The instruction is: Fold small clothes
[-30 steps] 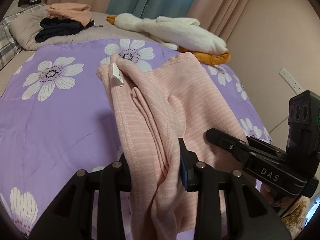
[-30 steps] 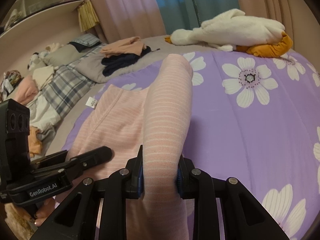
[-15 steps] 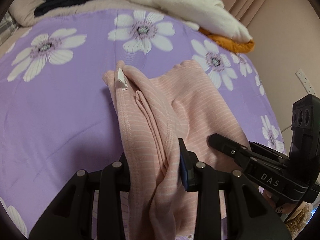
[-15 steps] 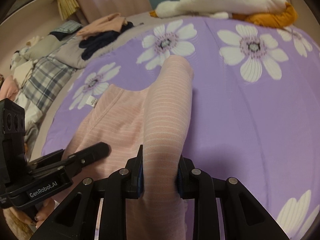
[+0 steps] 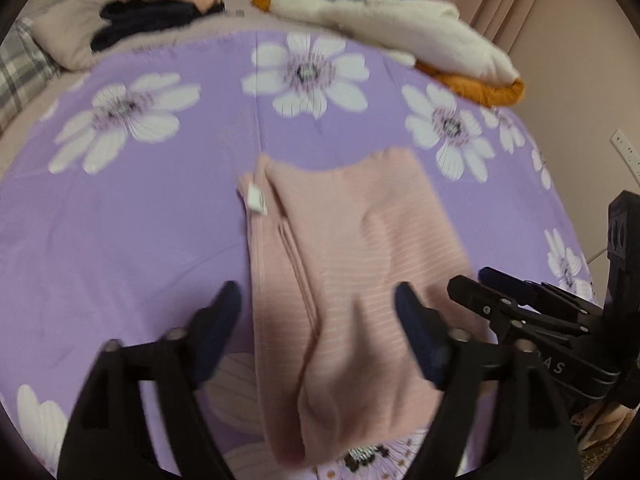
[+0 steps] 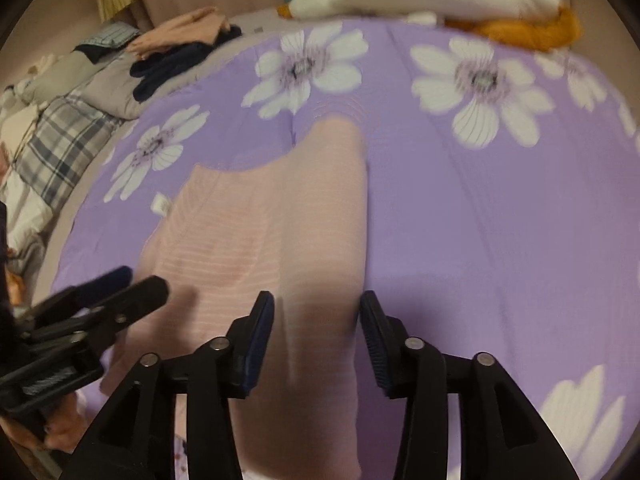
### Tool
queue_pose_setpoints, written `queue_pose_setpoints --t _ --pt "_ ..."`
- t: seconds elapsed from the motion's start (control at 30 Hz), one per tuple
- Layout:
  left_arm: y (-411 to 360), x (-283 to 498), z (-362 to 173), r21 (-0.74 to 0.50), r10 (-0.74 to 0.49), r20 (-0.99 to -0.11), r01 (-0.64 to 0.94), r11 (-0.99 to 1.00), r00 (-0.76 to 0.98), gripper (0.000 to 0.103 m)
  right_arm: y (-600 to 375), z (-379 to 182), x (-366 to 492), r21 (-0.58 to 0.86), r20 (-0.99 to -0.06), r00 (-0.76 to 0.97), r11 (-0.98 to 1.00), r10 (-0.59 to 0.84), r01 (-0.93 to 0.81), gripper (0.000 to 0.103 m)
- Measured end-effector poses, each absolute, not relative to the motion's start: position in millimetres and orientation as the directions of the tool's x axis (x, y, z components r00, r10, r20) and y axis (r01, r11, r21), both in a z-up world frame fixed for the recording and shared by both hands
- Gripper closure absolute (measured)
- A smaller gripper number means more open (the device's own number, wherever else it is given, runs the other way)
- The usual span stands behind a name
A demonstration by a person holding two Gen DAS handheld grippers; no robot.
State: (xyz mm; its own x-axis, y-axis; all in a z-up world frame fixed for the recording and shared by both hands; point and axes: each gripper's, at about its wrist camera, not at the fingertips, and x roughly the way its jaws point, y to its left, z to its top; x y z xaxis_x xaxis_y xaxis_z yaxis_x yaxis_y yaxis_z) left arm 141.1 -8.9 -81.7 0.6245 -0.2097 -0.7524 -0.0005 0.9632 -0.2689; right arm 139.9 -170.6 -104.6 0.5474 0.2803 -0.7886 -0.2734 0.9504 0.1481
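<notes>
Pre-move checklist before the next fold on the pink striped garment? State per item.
1. Left gripper open: ok, fingers spread either side of the pink striped garment.
2. Right gripper open: ok, cloth lies between the fingers, not pinched.
3. Garment down on the purple floral sheet: ok.
4. Edges aligned: not ok, far edge uneven, one side reaching further.
5. White tag tucked in: not ok, it sticks out at the left corner.
6. Near hem flat: cannot tell, blurred.

Folded garment (image 5: 352, 264) lying on the bedspread (image 5: 120, 240), tag (image 5: 257, 200) sitting at its left edge, plush toy (image 5: 400, 24) lying behind, clothes pile (image 5: 160, 4) sitting behind-left on a pillow (image 5: 68, 36)
</notes>
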Motion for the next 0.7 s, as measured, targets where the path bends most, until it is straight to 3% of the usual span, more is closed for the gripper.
queue_pose_setpoints --t 0.03,0.13,0.4,0.57,0.7 --pt "-8 133 -69 -0.257 -0.198 -0.735 0.004 0.966 0.648 0.014 -172 -96 135 0.144 -0.775 0.565 0.950 0.282 -0.276 0.038" --pt "-11 115 -41 -0.227 -0.181 -0.704 0.024 0.974 0.687 0.001 -177 -68 116 0.127 -0.723 0.629 0.950 0.285 -0.285 0.025" --pt "-18 63 7 -0.182 -0.150 -0.633 0.042 0.982 0.760 0.001 -193 -17 66 0.065 -0.619 0.748 0.964 0.241 -0.257 0.018" --pt "-23 38 6 -0.161 -0.131 -0.644 0.034 0.986 0.754 0.001 -202 -24 48 0.099 -0.629 0.740 0.970 0.235 -0.224 0.017" --pt "-23 28 -6 -0.216 -0.177 -0.672 0.038 0.976 0.719 0.001 -206 -32 38 0.107 -0.652 0.727 0.976 0.214 -0.192 0.017"
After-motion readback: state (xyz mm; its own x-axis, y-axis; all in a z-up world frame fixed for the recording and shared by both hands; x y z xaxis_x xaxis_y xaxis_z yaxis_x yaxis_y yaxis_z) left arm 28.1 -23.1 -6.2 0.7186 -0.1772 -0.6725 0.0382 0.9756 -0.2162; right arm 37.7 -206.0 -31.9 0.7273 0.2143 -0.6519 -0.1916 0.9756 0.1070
